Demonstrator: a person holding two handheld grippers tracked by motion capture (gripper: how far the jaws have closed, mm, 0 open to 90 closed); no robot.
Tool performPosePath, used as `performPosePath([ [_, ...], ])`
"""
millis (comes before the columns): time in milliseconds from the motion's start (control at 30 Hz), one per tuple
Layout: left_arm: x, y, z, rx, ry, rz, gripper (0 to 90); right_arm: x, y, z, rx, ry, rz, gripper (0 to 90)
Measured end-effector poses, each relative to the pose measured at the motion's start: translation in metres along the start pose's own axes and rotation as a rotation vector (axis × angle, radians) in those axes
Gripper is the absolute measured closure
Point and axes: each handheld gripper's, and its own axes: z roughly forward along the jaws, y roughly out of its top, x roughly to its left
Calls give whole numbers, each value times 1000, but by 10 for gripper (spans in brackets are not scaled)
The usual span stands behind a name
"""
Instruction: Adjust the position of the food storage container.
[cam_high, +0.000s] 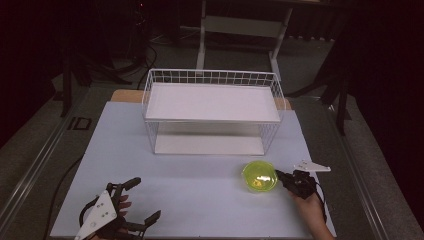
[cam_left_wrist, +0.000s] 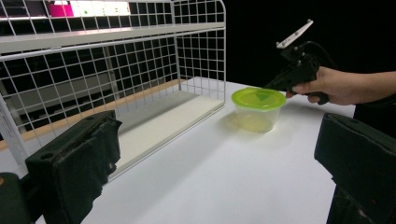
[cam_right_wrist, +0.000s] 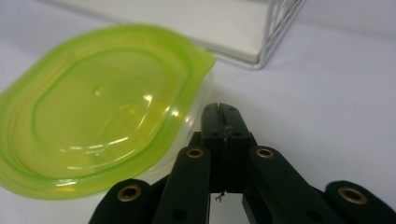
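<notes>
A clear tub with a lime-green lid (cam_high: 259, 176) (cam_left_wrist: 258, 100) (cam_right_wrist: 98, 107) stands on the white table at the front right, in front of the wire rack. My right gripper (cam_high: 279, 175) (cam_left_wrist: 280, 84) (cam_right_wrist: 223, 114) is low at the tub's right side, its jaws pressed together with the tips right beside the tub's rim; nothing shows between them. My left gripper (cam_high: 142, 200) (cam_left_wrist: 215, 168) rests near the table's front left edge. Its jaws stand wide apart and empty, pointing toward the rack and the tub.
A white wire rack (cam_high: 212, 102) (cam_left_wrist: 201, 56) with an upper shelf and a lower board stands at the back middle of the white table top (cam_high: 190, 175). Dark floor, cables and a stand's legs lie beyond the table.
</notes>
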Motion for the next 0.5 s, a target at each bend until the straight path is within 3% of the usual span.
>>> performPosePath([
  [500, 0, 0, 1, 3, -3, -1, 8, 21, -1, 20, 76, 83, -15, 900],
])
